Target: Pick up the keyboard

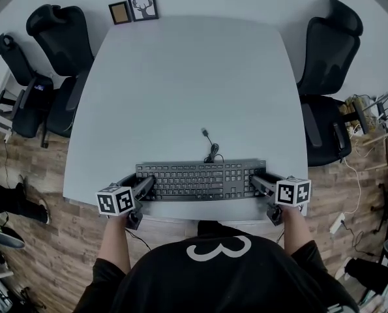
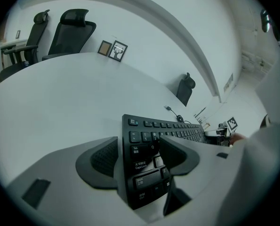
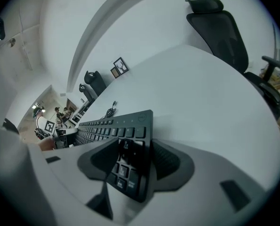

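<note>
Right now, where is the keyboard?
In the head view, the keyboard lies centred along the table's near edge, its ends inside the left claw and right claw.

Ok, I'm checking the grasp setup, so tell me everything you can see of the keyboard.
The keyboard is black, full-size and plastic-looking, with a number pad, lying flat near the white table's front edge. Its cable coils behind it. Its left end sits between the left hand-held gripper's open jaws; the right hand-held gripper's jaws look closed on the right end.
</note>
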### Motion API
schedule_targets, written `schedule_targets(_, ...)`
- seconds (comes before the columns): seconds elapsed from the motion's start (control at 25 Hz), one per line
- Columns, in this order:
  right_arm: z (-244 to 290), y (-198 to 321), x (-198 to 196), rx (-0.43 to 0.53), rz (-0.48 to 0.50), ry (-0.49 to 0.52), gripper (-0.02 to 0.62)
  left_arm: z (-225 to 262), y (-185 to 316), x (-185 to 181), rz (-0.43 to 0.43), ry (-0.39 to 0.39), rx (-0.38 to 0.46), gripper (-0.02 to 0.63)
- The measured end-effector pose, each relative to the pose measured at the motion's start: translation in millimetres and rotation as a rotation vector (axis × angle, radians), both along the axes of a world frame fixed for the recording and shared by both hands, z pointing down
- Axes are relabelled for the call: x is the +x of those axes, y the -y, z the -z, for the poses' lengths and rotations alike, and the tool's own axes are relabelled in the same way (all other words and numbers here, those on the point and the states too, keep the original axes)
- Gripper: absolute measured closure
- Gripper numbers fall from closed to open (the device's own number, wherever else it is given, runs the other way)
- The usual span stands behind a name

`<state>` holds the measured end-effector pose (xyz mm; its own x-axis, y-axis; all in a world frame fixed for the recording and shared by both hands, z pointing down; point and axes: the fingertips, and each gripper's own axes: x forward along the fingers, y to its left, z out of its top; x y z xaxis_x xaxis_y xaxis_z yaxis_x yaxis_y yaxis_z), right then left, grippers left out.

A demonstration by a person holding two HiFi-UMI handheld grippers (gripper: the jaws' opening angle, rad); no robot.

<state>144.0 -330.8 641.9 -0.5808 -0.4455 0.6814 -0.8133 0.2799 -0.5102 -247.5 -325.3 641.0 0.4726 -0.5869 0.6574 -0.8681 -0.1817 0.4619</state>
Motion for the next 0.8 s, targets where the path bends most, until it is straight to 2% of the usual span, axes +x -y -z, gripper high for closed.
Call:
schedule_targets(0.12,-1.3,-0.3,1.0,-0.017,-0.004,-0.013,0.377,-1.6,-3.4,2.1,-0.01,-0.028,-0.022,0.354)
schedule_targets(0.8,-4.8,0.9,-3.4,-0.03,-0.027,0.044,0.394,-3.7,0.5,2.3,0.021,-0.076,-0.05,0.365)
